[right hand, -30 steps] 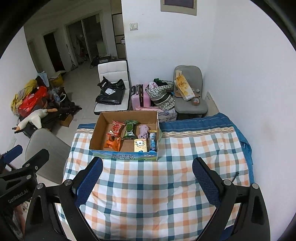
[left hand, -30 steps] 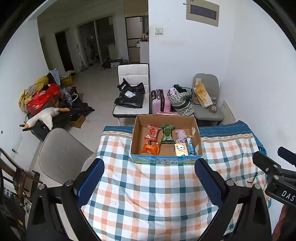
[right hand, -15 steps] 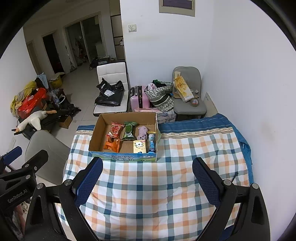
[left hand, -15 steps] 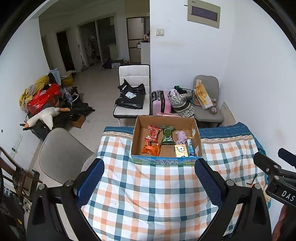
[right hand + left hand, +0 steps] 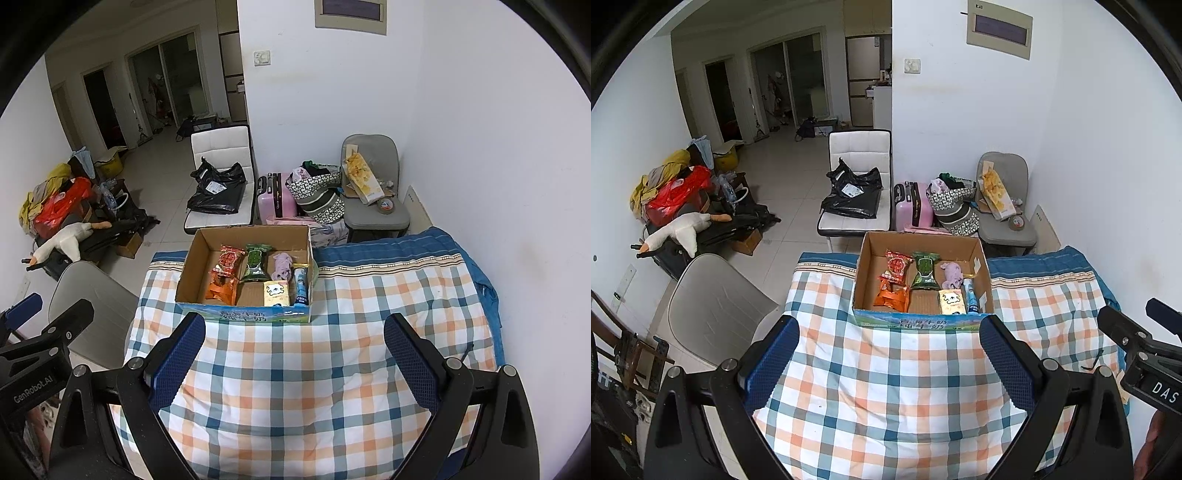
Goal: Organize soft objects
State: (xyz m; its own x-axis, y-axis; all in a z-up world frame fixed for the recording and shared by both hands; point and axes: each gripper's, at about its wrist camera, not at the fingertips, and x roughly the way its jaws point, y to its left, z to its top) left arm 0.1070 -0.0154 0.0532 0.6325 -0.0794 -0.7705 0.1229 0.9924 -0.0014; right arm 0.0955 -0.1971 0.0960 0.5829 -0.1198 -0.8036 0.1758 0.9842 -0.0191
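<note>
Both grippers — left gripper (image 5: 888, 350) and right gripper (image 5: 293, 347) — are hovering spread wide and empty while we are aiming low and centred at the small lilac plush toy (image 5: 281, 266) lying inside the brown cardboard box (image 5: 192, 266) — not the crinkly packets beside it.

White-walled room opening onto a tiled hallway

A white padded chair (image 5: 860, 155) and grey chair (image 5: 1004, 192) stand against the wall; a pink suitcase (image 5: 912, 208) sits between them on pale floor tiles (image 5: 790, 206).

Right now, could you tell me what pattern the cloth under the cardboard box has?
The cloth is checked in blue, orange and white, clearest in the right wrist view.
</note>
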